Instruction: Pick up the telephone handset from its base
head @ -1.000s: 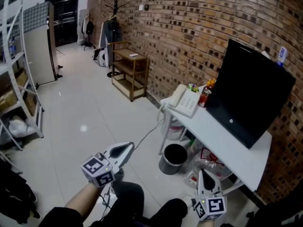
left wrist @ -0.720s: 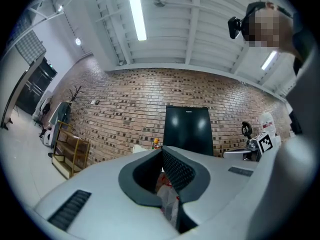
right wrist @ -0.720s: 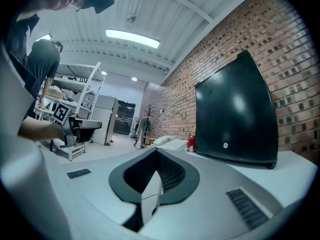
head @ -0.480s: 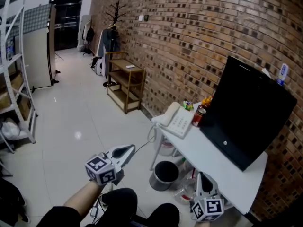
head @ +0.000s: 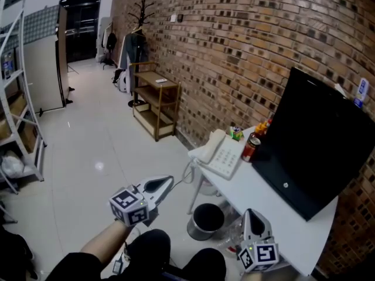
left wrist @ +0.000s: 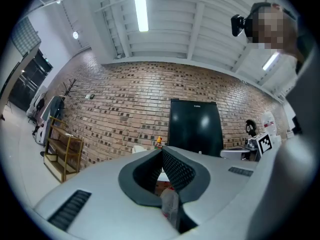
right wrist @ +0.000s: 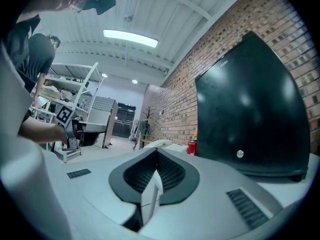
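A white telephone (head: 224, 156) sits at the far end of a white table (head: 263, 201), its handset (head: 206, 148) resting on the left side of the base. In the right gripper view the phone (right wrist: 161, 144) shows just beyond the jaw tips. My left gripper (head: 169, 180) is held over the floor, left of the table and short of the phone, with its jaws shut and nothing in them. Over the table's near end my right gripper (head: 251, 213) is also shut and empty. Neither gripper touches the phone.
A large black monitor (head: 316, 139) leans against the brick wall on the table, with a red can (head: 252, 147) and small bottles beside the phone. A black bin (head: 206, 218) stands under the table. A wooden shelf (head: 155, 98) and a metal rack (head: 17, 98) stand further off.
Both grippers have moved forward toward the table, and the phone and table now look nearer. The jaws of both have stayed shut.
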`<act>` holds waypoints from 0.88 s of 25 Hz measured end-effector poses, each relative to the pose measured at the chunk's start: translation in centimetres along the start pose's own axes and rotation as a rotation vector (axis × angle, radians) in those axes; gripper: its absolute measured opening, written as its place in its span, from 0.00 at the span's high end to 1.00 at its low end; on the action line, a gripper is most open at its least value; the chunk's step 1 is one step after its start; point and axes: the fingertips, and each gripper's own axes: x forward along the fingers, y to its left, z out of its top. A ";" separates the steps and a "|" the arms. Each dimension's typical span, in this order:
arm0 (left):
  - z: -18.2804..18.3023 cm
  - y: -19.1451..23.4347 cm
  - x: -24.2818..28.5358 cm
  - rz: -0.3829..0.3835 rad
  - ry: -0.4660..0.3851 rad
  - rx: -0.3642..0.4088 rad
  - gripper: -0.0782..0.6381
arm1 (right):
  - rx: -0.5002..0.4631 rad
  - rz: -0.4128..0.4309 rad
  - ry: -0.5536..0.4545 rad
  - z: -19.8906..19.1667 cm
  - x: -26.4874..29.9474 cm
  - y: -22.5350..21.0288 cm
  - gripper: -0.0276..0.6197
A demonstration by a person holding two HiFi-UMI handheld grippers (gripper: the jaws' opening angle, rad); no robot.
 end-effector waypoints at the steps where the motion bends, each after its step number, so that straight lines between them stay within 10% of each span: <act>1: 0.2 0.3 0.5 -0.005 -0.008 0.003 0.88 | -0.003 -0.003 -0.006 0.2 0.4 -0.3 0.95; 22: 1.6 5.0 12.6 -0.030 -0.009 0.065 0.88 | -0.062 -0.020 -0.048 2.5 8.3 -7.1 0.95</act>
